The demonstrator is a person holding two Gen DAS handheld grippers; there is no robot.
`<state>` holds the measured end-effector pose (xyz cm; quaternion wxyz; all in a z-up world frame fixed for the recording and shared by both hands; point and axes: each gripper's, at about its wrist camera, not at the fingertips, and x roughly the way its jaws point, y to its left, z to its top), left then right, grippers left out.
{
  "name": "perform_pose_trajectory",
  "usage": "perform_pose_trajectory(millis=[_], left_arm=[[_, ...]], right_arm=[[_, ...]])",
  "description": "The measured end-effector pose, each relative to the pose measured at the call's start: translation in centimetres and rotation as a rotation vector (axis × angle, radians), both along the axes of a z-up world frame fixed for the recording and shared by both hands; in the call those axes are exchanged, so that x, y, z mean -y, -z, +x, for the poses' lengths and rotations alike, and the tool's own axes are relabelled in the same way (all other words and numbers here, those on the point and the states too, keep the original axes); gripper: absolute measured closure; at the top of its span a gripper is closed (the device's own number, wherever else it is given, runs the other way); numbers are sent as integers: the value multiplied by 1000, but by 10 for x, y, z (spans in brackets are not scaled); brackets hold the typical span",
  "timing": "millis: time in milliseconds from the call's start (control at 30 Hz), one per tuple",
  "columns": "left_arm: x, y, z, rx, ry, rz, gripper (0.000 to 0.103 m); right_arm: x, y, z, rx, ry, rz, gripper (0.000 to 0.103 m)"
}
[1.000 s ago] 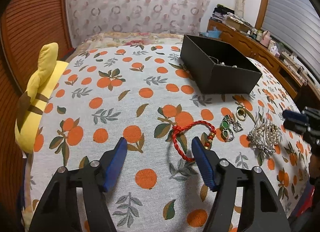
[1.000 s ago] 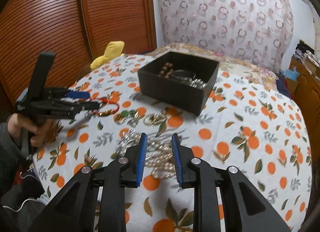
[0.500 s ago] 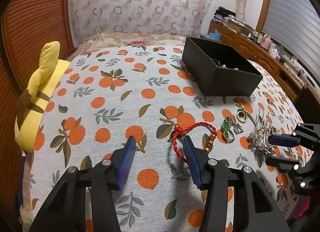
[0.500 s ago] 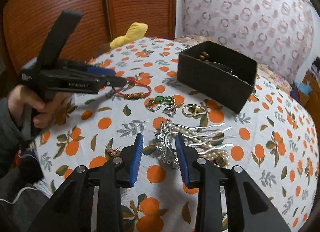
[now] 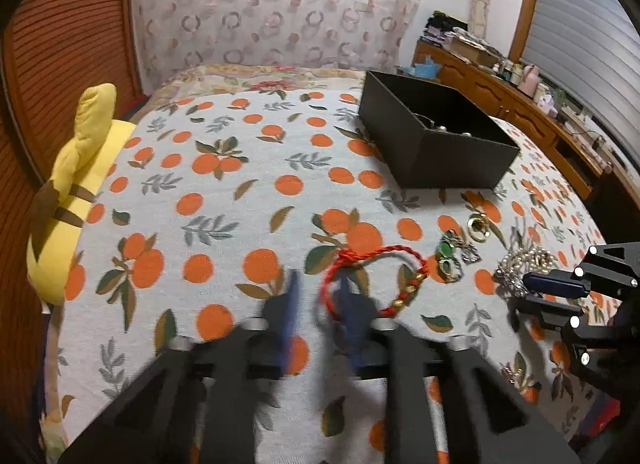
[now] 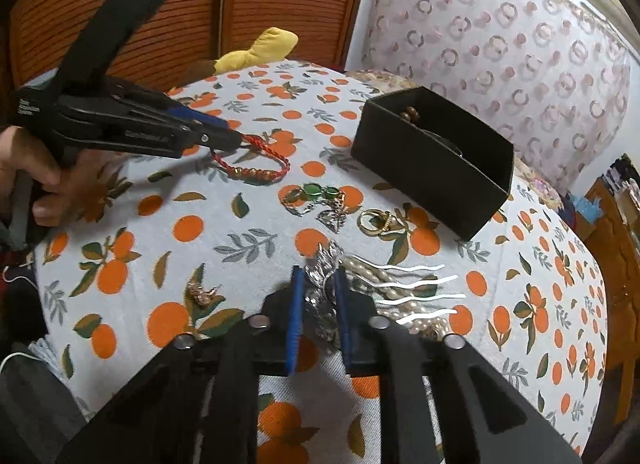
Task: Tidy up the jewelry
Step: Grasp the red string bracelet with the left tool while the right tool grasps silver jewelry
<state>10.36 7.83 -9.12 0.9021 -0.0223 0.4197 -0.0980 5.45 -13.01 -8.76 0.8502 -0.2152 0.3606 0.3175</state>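
A red braided bracelet [image 5: 374,278] with gold beads lies on the orange-print cloth. My left gripper [image 5: 318,296] is blurred, its jaws narrowed around the bracelet's near side; in the right wrist view [image 6: 236,139] its tips sit at the bracelet [image 6: 256,167]. My right gripper [image 6: 318,284] straddles the silver head of a pearl hair comb [image 6: 400,292], still with a gap. A black box [image 5: 432,139] with jewelry inside stands beyond. Green-stone pieces [image 6: 316,193] and gold rings [image 6: 374,221] lie between.
A small rose-gold piece [image 6: 202,294] lies at the near left of the cloth. A yellow plush toy [image 5: 72,191] rests at the left edge. A wooden dresser [image 5: 532,111] with clutter stands to the right.
The left gripper has moved right onto the red bracelet and its jaws have narrowed. The right gripper has moved forward and down over the comb's silver head.
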Motion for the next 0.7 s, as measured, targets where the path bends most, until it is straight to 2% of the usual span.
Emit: perform_pose_trajectory(millis=[233,367,400,700], left_arm=[[1,-7,-7,27,-4,-13,101],[6,-20,-12,67,-5,-33,101],[6,-25,-14,80,-3,-40,101],[25,-64,-20,168,25,-63,101]], right_arm=[[11,-21,-3,17,-2,69,90],[16,-36,-3,31,-5,115,93],[18,-39,-3,33,-6,123,99],[28,-51,4,41,6,162,100]])
